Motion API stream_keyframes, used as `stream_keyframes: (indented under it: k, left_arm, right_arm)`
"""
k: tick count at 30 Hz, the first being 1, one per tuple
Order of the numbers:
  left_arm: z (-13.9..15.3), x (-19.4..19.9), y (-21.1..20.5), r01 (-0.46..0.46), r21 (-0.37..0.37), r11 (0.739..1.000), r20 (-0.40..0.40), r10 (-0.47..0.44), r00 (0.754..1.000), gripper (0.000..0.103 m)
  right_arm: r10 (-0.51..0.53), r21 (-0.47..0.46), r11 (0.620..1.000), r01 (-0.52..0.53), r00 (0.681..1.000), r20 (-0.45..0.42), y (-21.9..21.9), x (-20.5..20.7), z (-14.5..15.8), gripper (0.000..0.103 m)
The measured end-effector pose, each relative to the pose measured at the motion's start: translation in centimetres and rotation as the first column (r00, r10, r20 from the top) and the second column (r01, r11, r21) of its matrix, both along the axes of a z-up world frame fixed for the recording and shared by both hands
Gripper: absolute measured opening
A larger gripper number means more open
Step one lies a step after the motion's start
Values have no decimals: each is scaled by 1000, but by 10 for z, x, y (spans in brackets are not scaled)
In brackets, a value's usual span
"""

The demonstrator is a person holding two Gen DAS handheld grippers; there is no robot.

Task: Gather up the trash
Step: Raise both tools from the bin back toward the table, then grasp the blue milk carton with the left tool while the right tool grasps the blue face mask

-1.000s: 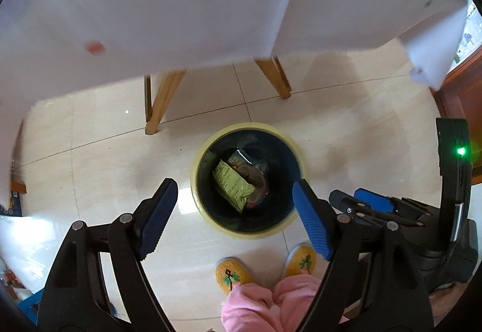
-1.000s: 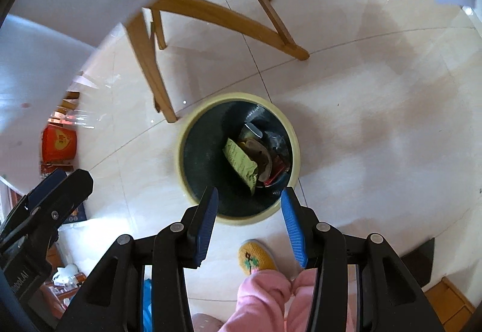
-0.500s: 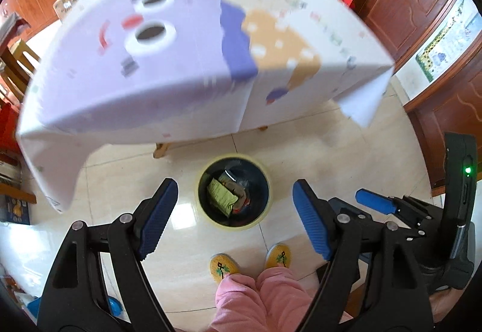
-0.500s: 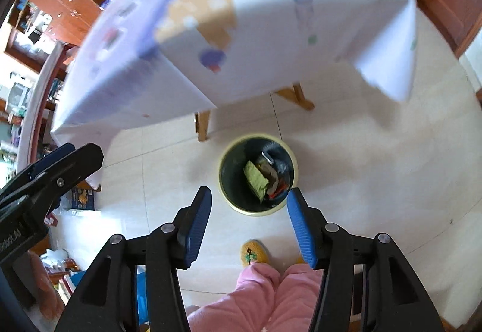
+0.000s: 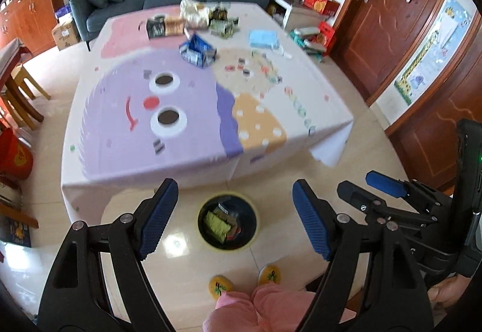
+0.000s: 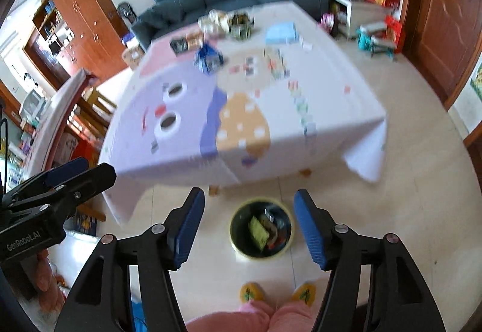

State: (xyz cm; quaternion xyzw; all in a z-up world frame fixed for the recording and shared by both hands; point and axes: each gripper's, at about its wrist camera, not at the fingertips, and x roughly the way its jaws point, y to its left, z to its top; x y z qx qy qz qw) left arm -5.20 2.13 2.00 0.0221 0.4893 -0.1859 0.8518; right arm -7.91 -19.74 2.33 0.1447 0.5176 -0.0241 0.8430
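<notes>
Both grippers, left (image 5: 233, 219) and right (image 6: 248, 225), fingers spread, empty, poised over bin (image 5: 228, 223); wrappers (image 5: 195, 53) waiting on desk (image 5: 192, 109).

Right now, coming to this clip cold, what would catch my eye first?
The big table with its cartoon-face tablecloth fills the middle of both views, with wrappers and packets scattered toward its far end. On the floor just in front of it stands a yellow-rimmed trash bin already holding a green packet. Both the left gripper and the right gripper are open and empty, framing the bin from above.
</notes>
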Motion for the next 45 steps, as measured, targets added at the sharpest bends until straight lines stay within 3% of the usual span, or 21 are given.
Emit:
stream_keyframes:
  k: [6, 11, 19, 22, 26, 29, 34, 38, 45]
  left_arm:
    - [38, 41, 3, -41, -26, 999, 62, 43, 997, 76]
    - [50, 91, -5, -74, -38, 997, 79, 77, 994, 76]
    - [31, 197, -35, -205, -26, 978, 48, 206, 977, 76]
    - [15, 240, -51, -280, 0, 960, 5, 280, 960, 76]
    - [-16, 293, -66, -366, -13, 931, -129, 361, 924, 76]
    - [-40, 327, -78, -420, 16, 907, -159, 417, 895, 76]
    - [-81, 372, -87, -486, 47, 873, -234, 482, 844, 76]
    - [-104, 396, -85, -528, 71, 846, -268, 526, 807, 76]
    - [-143, 423, -63, -624, 68, 778, -355, 604, 714, 76]
  right_arm:
    - [3, -32, 999, 0, 996, 88, -17, 41, 37, 65]
    - [29, -21, 999, -27, 991, 132, -43, 97, 54, 69]
    - [166, -5, 986, -167, 975, 146, -107, 232, 36, 69]
    - [228, -16, 974, -228, 969, 100, -131, 289, 18, 69]
    - [318, 17, 948, -319, 947, 36, -158, 353, -9, 69]
    - [378, -9, 926, -378, 926, -5, -172, 398, -36, 69]
    - [437, 28, 899, -436, 895, -92, -184, 467, -93, 69]
    - [509, -6, 857, -516, 848, -145, -177, 504, -132, 69]
    - [603, 7, 788, -615, 769, -212, -161, 535, -180, 69]
